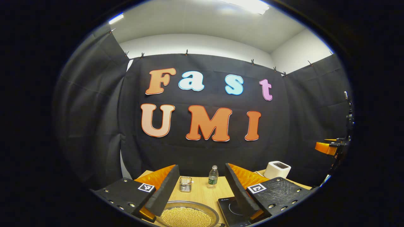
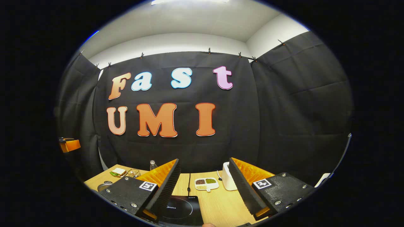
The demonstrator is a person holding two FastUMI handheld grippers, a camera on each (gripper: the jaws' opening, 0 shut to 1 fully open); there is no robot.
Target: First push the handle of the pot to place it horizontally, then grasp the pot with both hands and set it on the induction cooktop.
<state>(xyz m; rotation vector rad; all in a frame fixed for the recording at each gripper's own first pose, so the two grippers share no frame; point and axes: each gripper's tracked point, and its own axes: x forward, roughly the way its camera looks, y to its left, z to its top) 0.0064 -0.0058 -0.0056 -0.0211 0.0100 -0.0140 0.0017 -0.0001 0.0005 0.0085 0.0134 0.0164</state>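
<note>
- Left gripper view: the left tongs (image 1: 199, 201) hang above the wooden table (image 1: 199, 190) with the fingers spread wide and nothing between them.
- Under the left finger lies the pot (image 1: 186, 216), a shallow metal one filled with yellowish beans; its handle cannot be made out here.
- Just beside the pot, under the right finger, sits the black induction cooktop (image 1: 232, 209); the two are apart.
- Farther back stand a small wire basket (image 1: 185, 184), a plastic bottle (image 1: 213, 177) and a white toaster (image 1: 277, 169). The right tongs (image 1: 326, 147) show at the far right edge.
- Right gripper view: the right tongs (image 2: 203, 201) are likewise wide open and empty, held above the induction cooktop (image 2: 180, 209).
- The pot's rim (image 2: 104, 186) peeks out at the left, beside the left finger.
- Behind are a sandwich (image 2: 118, 172), the wire basket (image 2: 134, 173), the bottle (image 2: 153, 165), a white divided dish (image 2: 206, 183) of beans and the toaster (image 2: 228, 180).
- The left tongs (image 2: 69, 145) show at the left edge.
</note>
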